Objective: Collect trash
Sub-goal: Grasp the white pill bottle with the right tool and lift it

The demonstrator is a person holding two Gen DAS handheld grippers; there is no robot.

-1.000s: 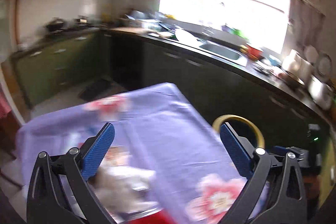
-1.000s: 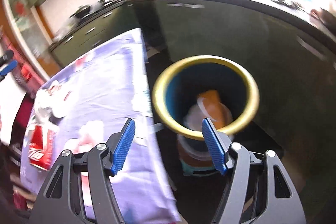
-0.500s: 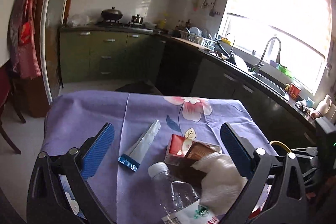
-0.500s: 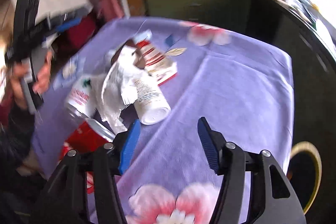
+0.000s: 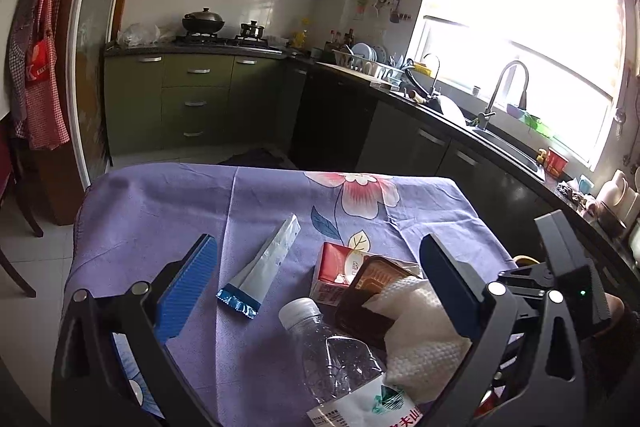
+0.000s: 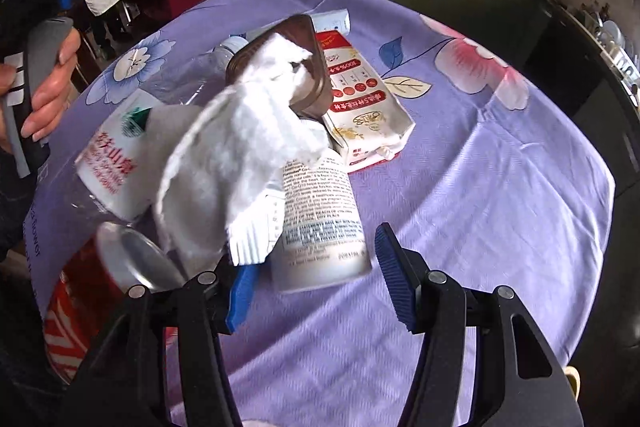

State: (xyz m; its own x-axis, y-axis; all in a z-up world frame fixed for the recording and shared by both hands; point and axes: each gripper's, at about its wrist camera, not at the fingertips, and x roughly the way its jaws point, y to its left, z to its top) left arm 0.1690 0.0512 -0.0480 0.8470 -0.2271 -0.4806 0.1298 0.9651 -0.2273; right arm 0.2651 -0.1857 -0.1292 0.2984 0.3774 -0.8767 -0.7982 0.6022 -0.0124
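A counter draped in a purple cloth printed with pink and blue flowers (image 6: 500,195) carries a heap of trash. The right tool (image 6: 316,283) points steeply down at the near edge of the heap, its blue-padded jaws closing. A white plastic jar with small black print (image 6: 320,223) lies on its side just ahead of the gap between the pads, not yet pressed by either. A crumpled white paper towel (image 6: 240,147) drapes over the jar and down over the left pad. Behind lie a brown plastic tray (image 6: 308,39), a red and white carton (image 6: 360,99), a clear plastic bottle with a white label (image 6: 116,155) and a red drink can (image 6: 80,291).

The left tool (image 5: 316,283) hovers above the counter with jaws wide apart and nothing between them; a blue and white sachet (image 5: 268,267) lies on the cloth below it.
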